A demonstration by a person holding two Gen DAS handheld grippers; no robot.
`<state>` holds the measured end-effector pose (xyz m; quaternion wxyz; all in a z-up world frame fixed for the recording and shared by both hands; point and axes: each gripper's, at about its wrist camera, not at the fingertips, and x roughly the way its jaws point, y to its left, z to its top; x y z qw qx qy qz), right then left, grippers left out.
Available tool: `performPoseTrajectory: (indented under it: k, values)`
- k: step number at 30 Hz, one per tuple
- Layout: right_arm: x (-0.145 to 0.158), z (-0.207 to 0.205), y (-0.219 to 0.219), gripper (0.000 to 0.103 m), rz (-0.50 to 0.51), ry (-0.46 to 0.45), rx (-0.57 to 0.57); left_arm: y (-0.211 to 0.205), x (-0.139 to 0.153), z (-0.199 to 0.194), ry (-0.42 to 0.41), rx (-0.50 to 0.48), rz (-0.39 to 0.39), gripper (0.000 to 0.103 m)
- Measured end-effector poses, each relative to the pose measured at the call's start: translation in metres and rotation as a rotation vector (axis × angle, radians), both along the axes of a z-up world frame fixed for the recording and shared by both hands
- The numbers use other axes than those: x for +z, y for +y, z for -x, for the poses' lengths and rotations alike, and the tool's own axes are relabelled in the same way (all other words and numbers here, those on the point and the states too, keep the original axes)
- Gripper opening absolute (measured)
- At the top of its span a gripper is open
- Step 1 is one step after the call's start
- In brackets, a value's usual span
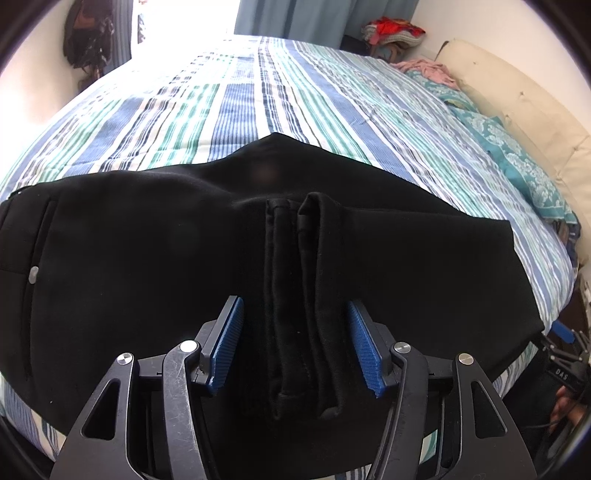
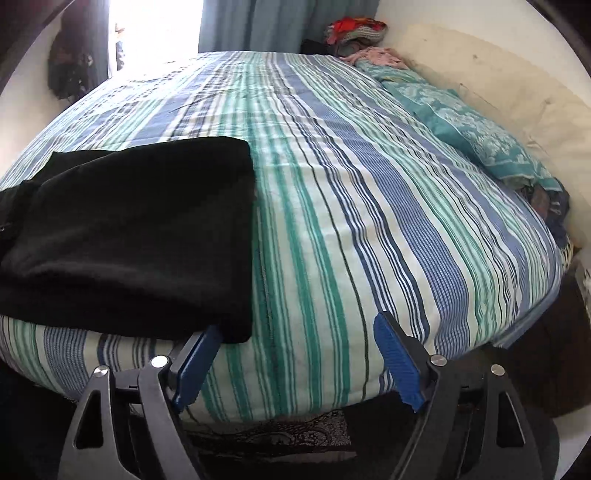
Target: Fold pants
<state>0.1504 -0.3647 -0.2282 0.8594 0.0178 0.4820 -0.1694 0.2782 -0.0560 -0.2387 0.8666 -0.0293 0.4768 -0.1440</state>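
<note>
Black pants [image 1: 147, 258] lie folded on the striped bed near its front edge. In the left wrist view a bunched stack of hems [image 1: 303, 314] stands between the blue pads of my left gripper [image 1: 295, 325]; the jaws are wide apart and do not pinch the cloth. In the right wrist view the pants [image 2: 129, 229] lie at the left, folded flat. My right gripper [image 2: 295, 332] is open and empty over the bed's front edge, with its left pad [image 2: 199, 354] beside the pants' near right corner.
The striped blue, green and white bedsheet [image 2: 351, 203] covers the bed. Teal patterned pillows [image 2: 461, 129] and a cream headboard [image 2: 517, 92] line the right side. A pile of clothes [image 2: 354, 33] sits at the far end, by a curtain and bright window.
</note>
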Motion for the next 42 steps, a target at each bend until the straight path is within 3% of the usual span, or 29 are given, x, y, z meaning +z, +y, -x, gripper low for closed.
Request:
performPoseTrajectory:
  k: [7,9,12,14,19,22,25,27,31,34,36,38,42]
  values:
    - [0.015,0.007,0.0,0.083,-0.018,-0.015,-0.002,-0.001,-0.002,0.0,-0.011,-0.007,-0.015,0.061]
    - [0.034,0.017,0.006,0.083,-0.014,-0.101,0.009,-0.003,-0.002,0.0,-0.016,-0.011,-0.023,0.061]
    - [0.068,0.024,0.019,0.087,-0.074,-0.3,0.1,-0.005,-0.003,0.001,-0.023,-0.01,-0.036,0.062]
    - [0.076,0.005,0.026,0.089,-0.136,-0.335,0.158,-0.006,-0.003,0.002,-0.027,-0.01,-0.042,0.062]
    - [0.061,-0.078,0.032,0.089,-0.256,-0.285,0.204,-0.005,-0.004,0.003,-0.032,-0.017,-0.045,0.062]
    - [0.036,-0.13,0.027,0.09,-0.257,-0.161,0.205,-0.005,-0.004,0.004,-0.035,-0.021,-0.043,0.062]
    - [-0.006,-0.158,0.008,0.088,-0.399,0.02,0.157,-0.006,-0.005,0.003,-0.037,-0.022,-0.044,0.063]
    - [0.002,-0.152,0.003,0.085,-0.384,-0.019,0.157,-0.007,-0.005,0.004,-0.04,-0.023,-0.044,0.063]
    - [0.047,-0.107,0.012,0.086,-0.368,-0.186,0.17,-0.007,-0.005,0.005,-0.045,-0.02,-0.044,0.063]
    - [0.055,-0.069,0.03,0.096,-0.364,-0.255,0.188,-0.008,-0.005,0.006,-0.045,-0.025,-0.046,0.07]
    - [0.036,-0.059,0.044,0.097,-0.368,-0.206,0.206,-0.01,-0.005,0.008,-0.041,-0.029,-0.065,0.087]
    - [0.004,-0.061,0.052,0.097,-0.39,-0.076,0.205,-0.01,-0.002,0.011,-0.029,-0.022,-0.085,0.089]
    - [-0.003,-0.065,0.062,0.103,-0.341,-0.046,0.216,0.01,0.024,0.016,-0.039,-0.003,-0.055,0.089]
